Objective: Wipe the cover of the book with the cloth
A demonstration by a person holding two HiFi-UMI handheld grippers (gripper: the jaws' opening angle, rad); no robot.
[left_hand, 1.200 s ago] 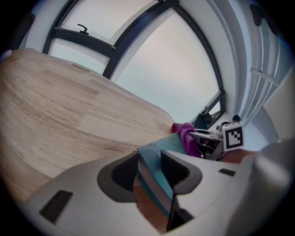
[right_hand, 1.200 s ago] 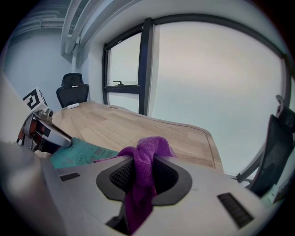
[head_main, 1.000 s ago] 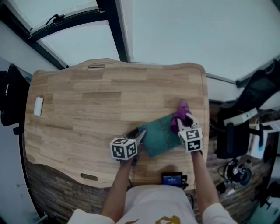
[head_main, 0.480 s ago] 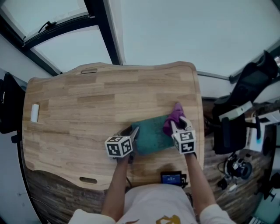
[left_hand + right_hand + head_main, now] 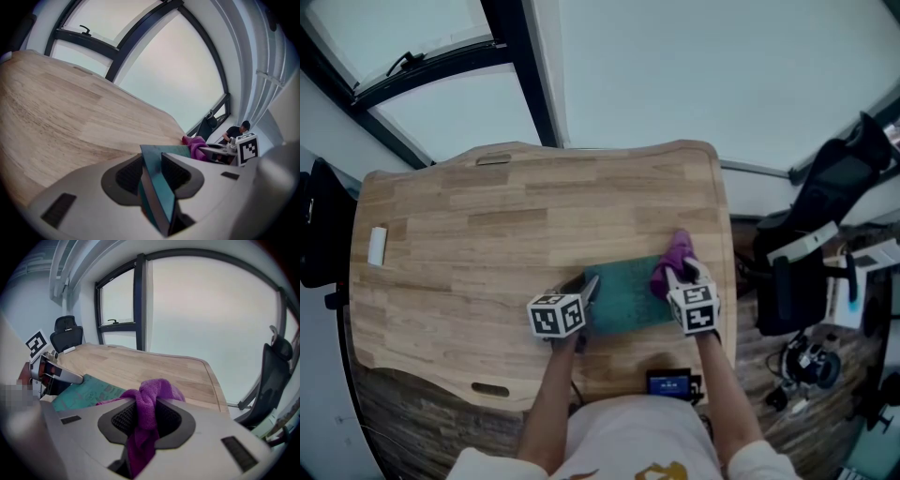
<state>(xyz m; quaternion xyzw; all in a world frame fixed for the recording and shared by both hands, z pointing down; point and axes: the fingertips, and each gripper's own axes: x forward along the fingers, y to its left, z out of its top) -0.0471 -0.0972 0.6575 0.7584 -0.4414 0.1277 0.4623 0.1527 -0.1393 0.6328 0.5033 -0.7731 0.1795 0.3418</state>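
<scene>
Closing the jaws of the left gripper [image 5: 152, 177] on the left edge of the teal book [image 5: 628, 298], with a corner of it between the pads. Pinching a bunched purple cloth [image 5: 149, 401] tight in the right gripper [image 5: 146, 420], at the right end of the cover. Lying flat on the wooden table [image 5: 487, 244] near its front right corner.

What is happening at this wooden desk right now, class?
A person works with two tongs. The left tongs are closing on the left edge of the teal book, which lies on the wooden desk. The right tongs grip a purple cloth that rests on the book's right end.
</scene>
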